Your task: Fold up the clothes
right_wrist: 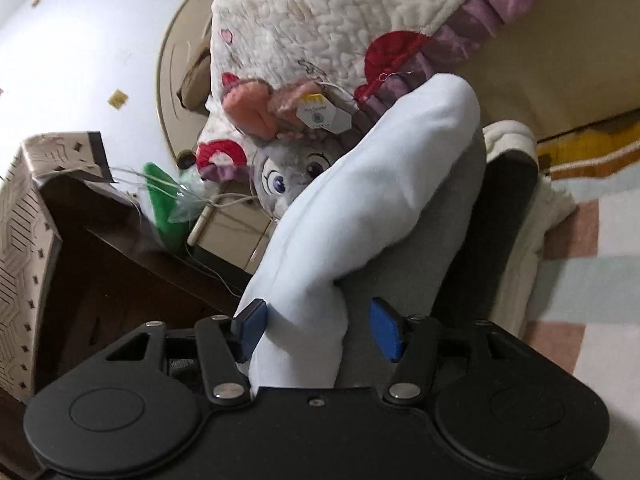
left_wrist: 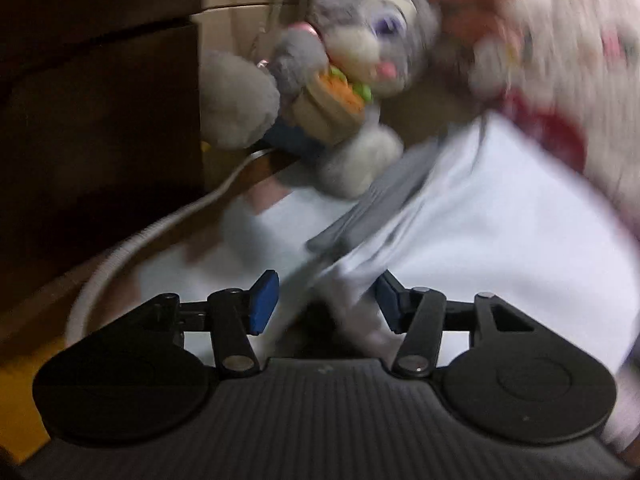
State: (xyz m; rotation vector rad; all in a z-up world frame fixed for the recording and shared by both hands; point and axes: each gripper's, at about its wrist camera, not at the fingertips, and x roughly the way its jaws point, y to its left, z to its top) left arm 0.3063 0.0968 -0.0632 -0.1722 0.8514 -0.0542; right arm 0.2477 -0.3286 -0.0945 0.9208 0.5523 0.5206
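Observation:
A pale blue garment (left_wrist: 500,220) lies bunched in the blurred left wrist view, with a grey band (left_wrist: 380,200) across it. A fold of it runs down between the blue pads of my left gripper (left_wrist: 325,302); the jaws stand apart, with a gap at the left pad (left_wrist: 264,304). In the right wrist view the same pale garment (right_wrist: 380,184) hangs as a thick roll. Its lower end passes between the pads of my right gripper (right_wrist: 318,326), brushing the left pad (right_wrist: 252,324) and clear of the right one.
A grey plush rabbit (left_wrist: 360,40) (right_wrist: 288,172) sits just behind the garment, against a white quilt (right_wrist: 320,20). Dark wooden furniture (left_wrist: 100,120) and a white cable (left_wrist: 160,228) are at the left. A dark garment (right_wrist: 500,220) and striped rug (right_wrist: 592,260) lie right.

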